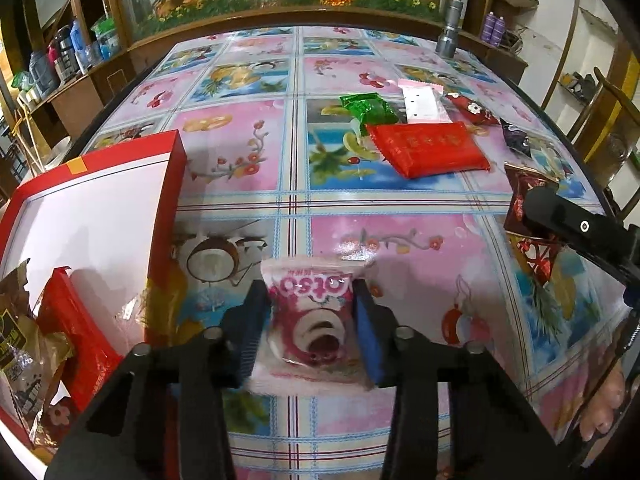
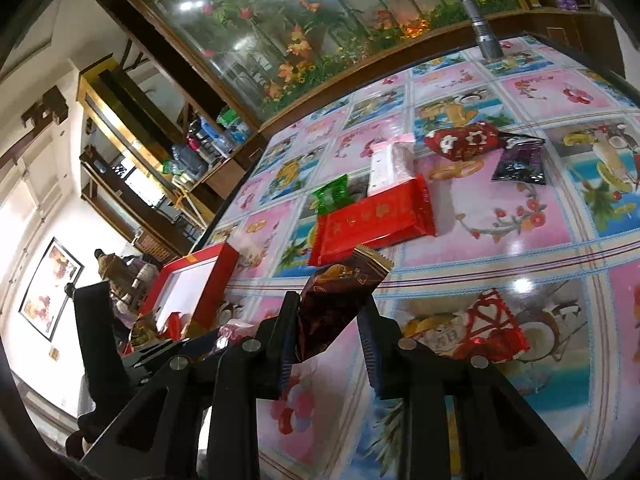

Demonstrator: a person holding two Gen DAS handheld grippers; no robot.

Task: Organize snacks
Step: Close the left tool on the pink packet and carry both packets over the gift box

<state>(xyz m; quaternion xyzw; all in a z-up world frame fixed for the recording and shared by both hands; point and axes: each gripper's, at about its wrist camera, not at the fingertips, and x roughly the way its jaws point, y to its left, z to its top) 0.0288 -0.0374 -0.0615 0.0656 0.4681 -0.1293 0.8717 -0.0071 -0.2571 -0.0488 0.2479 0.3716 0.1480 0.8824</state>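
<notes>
Our left gripper (image 1: 312, 320) clenches a pink pack (image 1: 314, 320) just beside the red box (image 1: 166, 216), and our right gripper (image 2: 330, 320) grips a brown pack (image 2: 336, 304) above the table (image 2: 500, 256). Beyond them we see a long red pack (image 2: 372, 220), a green pack (image 2: 332, 196) and a purple pack (image 2: 520, 164) lying on the cloth.

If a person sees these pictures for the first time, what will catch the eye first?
First, the pink snack packet clamped in the left hand-held gripper, just above the flowery tablecloth. Next, the dark brown packet in the right hand-held gripper, and the red box at the left, already holding snacks.
</notes>
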